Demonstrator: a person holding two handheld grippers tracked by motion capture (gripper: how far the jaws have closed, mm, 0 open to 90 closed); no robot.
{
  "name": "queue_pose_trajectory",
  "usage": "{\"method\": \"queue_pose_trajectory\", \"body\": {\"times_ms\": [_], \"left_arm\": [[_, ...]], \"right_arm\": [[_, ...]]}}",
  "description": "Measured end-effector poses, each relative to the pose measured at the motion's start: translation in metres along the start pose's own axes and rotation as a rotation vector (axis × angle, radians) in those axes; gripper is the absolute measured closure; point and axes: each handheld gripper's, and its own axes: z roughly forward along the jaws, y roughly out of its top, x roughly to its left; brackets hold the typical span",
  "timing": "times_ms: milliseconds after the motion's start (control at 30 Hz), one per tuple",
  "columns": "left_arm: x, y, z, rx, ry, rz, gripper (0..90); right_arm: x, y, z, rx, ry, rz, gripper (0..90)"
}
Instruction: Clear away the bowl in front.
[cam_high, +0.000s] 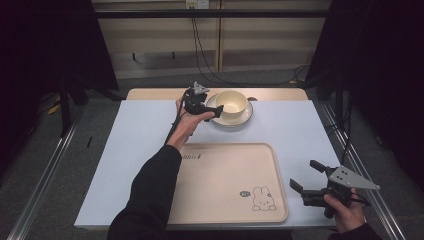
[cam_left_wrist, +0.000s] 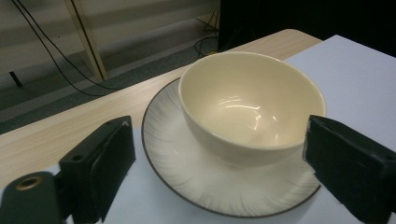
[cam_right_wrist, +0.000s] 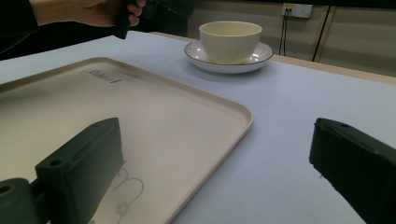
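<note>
Two grippers are at work over a table covered by a pale blue sheet (cam_high: 135, 150). In the high view the left gripper (cam_high: 216, 113) sits just above the centre of the frame, held by a hand (cam_high: 187, 122) whose dark sleeve (cam_high: 150, 195) rises from the bottom edge; its tips reach the left rim of a cream bowl (cam_high: 231, 102) that stands on a white saucer (cam_high: 246, 119) with a thin dark edge, near the far side of the table. In the left gripper view the bowl (cam_left_wrist: 247, 102) fills the middle of the frame, upright and empty, resting on the ribbed saucer (cam_left_wrist: 187, 172); the two black jaws stand wide apart at the lower left and lower right, one on each side of the bowl, and neither pad presses on it. At the lower right of the high view the right gripper (cam_high: 306, 177) is held in the other hand (cam_high: 347, 215), hovering beside the right edge of a beige tray (cam_high: 225, 175) that carries a small rabbit drawing (cam_high: 262, 199) near its lower right corner. Its jaws are spread with nothing between them. In the right gripper view the tray (cam_right_wrist: 163, 116) fills the left half, and the bowl (cam_right_wrist: 229, 39) on its saucer (cam_right_wrist: 266, 56) stands well apart at the upper centre.
</note>
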Motion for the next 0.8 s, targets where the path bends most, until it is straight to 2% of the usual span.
{"method": "queue_pose_trajectory", "body": {"times_ms": [133, 167, 200, 267, 300, 367, 400, 433, 467, 533, 567, 633, 733, 800], "left_arm": [[0.003, 0.002, 0.012, 0.018, 0.013, 0.004, 8.0], [0.004, 0.004, 0.019, 0.035, 0.024, 0.005, 7.7], [0.004, 0.005, 0.023, 0.037, 0.026, -0.008, 6.8], [0.005, 0.007, 0.025, 0.047, 0.039, -0.002, 6.4], [0.005, 0.009, 0.031, 0.062, 0.052, -0.006, 6.0], [0.006, 0.01, 0.034, 0.055, 0.061, -0.013, 5.9], [0.006, 0.01, 0.036, 0.052, 0.056, -0.034, 6.1], [0.007, 0.01, 0.042, 0.076, 0.065, -0.031, 6.2], [0.007, 0.01, 0.042, 0.076, 0.065, -0.031, 6.9], [0.007, 0.007, 0.05, 0.109, 0.097, -0.03, 9.7], [0.006, 0.006, 0.054, 0.101, 0.097, -0.066, 9.4], [0.006, 0.005, 0.058, 0.12, 0.096, -0.089, 9.8], [0.004, 0.003, 0.063, 0.129, 0.09, -0.097, 13.3], [0.002, 0.001, 0.066, 0.132, 0.103, -0.092, 14.9]], "right_arm": [[-0.001, 0.0, 0.0, -0.004, 0.003, -0.007, 2.5], [-0.001, 0.0, 0.0, -0.007, 0.004, -0.005, 2.5], [-0.001, 0.0, 0.0, -0.005, 0.004, -0.003, 2.5], [-0.001, 0.0, 0.0, -0.003, 0.002, -0.006, 2.5], [-0.001, 0.0, 0.0, -0.005, 0.007, -0.007, 2.5], [-0.001, 0.0, 0.0, -0.004, 0.004, -0.009, 2.5], [-0.001, 0.0, 0.0, -0.006, 0.002, -0.007, 2.5], [-0.001, 0.0, 0.0, -0.006, 0.007, -0.008, 2.5], [-0.001, 0.0, 0.0, -0.006, 0.007, -0.008, 2.5], [0.0, 0.0, 0.0, -0.007, 0.006, 0.001, 2.5], [0.0, 0.0, 0.0, -0.006, 0.008, 0.002, 2.5], [0.0, 0.0, 0.0, -0.004, 0.011, -0.005, 2.5], [0.0, 0.0, 0.0, -0.008, 0.007, 0.0, 2.5], [0.0, 0.0, 0.0, -0.004, 0.012, -0.012, 2.5]]}}
